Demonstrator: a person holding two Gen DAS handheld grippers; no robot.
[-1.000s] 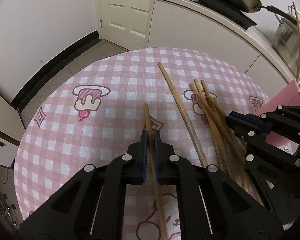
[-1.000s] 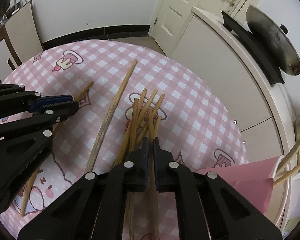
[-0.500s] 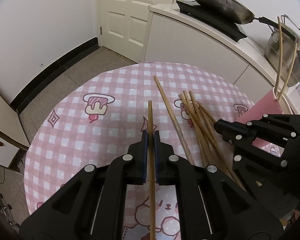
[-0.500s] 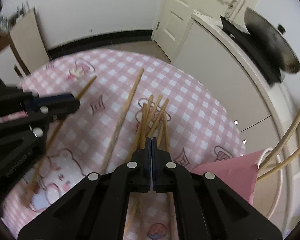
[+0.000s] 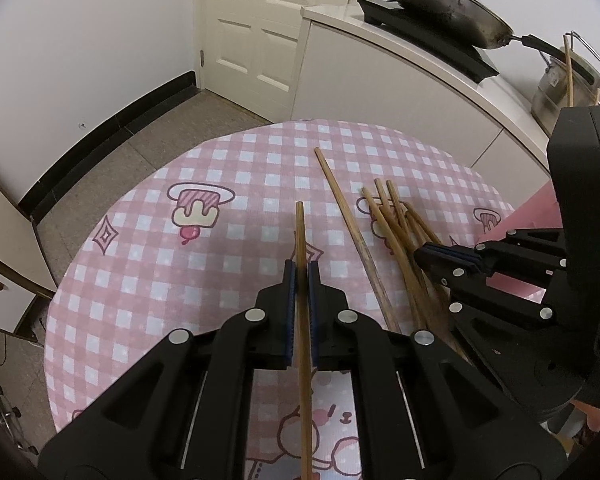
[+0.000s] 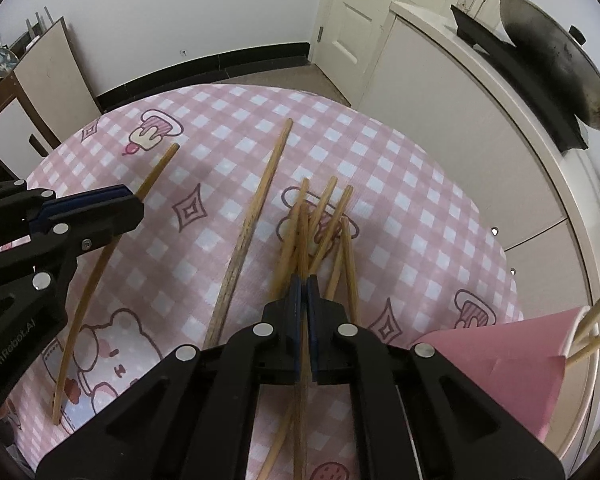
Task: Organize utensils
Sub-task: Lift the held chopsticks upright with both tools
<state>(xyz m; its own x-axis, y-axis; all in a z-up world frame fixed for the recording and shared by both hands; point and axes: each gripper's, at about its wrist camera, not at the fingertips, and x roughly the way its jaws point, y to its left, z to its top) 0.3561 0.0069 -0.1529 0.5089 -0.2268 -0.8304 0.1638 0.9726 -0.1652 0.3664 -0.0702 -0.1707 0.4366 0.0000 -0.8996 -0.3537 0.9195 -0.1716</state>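
My left gripper (image 5: 301, 270) is shut on a wooden chopstick (image 5: 301, 236) and holds it above the round table with its pink checked cloth (image 5: 140, 280). The same chopstick (image 6: 156, 172) shows in the right wrist view, in the left gripper (image 6: 134, 210). My right gripper (image 6: 303, 284) is shut on a chopstick (image 6: 303, 240) lifted from a pile of several chopsticks (image 6: 336, 248). One longer chopstick (image 6: 256, 220) lies alone left of the pile. The right gripper (image 5: 422, 256) also shows in the left wrist view.
A pink holder (image 6: 500, 360) with chopsticks sticking out stands at the table's right edge. Behind it are a white counter (image 5: 420, 64), a pan with lid (image 5: 440, 4) and a steel pot (image 5: 560, 88). A door (image 5: 260, 28) is at the back.
Both grippers have risen from the table, each with a chopstick in it. The left chopstick now points straight ahead, clear of the cloth.
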